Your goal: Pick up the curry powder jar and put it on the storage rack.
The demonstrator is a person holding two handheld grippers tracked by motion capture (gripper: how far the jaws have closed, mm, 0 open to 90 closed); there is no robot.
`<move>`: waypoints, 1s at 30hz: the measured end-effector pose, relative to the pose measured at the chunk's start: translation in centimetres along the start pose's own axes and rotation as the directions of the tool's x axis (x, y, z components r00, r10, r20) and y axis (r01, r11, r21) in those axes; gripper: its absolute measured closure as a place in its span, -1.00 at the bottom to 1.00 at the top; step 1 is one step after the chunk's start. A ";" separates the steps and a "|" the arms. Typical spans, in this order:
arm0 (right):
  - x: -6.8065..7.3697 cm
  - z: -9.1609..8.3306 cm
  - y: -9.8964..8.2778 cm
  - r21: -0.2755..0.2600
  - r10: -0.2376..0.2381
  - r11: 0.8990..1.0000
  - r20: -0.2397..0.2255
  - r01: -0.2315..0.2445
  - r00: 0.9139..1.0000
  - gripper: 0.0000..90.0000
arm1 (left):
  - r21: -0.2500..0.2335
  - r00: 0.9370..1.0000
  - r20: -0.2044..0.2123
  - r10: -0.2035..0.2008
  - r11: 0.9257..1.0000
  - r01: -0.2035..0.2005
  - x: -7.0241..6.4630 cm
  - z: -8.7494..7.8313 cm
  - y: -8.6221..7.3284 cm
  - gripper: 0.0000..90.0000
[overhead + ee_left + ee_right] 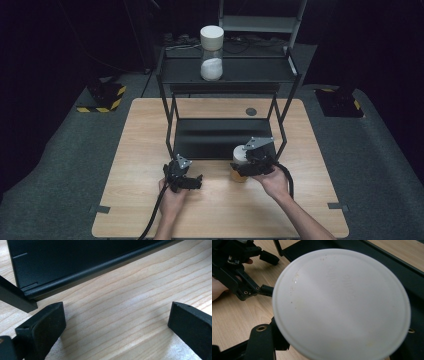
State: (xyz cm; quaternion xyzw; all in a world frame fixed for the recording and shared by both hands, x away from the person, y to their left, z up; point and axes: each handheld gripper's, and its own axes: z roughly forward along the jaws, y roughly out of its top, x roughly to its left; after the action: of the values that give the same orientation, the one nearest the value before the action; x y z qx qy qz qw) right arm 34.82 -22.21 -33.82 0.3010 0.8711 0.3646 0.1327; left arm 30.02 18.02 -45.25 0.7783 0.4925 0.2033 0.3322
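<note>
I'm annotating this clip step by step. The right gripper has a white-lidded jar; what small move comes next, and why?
Probably carry the jar forward onto the rack's lower shelf: the right gripper is shut on it just in front of that bare shelf, and a similar jar already stands on the top shelf.

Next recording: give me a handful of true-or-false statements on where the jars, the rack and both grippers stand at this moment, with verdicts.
1. The right gripper is closed on a white-lidded jar. True.
2. The left gripper holds a jar between its jaws. False: its jaws stand open over bare table, with nothing between them.
3. A second white-lidded jar stands on the top shelf of the black rack. True.
4. The jar in the right gripper lies on its side. False: it is upright, its round lid facing the right gripper's camera.
5. The rack's lower shelf carries a jar. False: nothing stands on it.
</note>
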 end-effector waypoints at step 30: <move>-2.7 -8.4 6.5 -0.034 -0.016 0.999 0.038 0.017 0.999 -0.24 | 0.000 1.000 0.000 0.000 1.000 0.000 0.0 0.0 0.0 -0.97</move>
State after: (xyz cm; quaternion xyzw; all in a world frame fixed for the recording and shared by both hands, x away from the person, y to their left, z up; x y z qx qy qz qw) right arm 35.96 -24.98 -23.25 0.2983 0.8645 0.3725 0.1576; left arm 30.02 18.02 -45.25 0.7783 0.4925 0.2033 0.3321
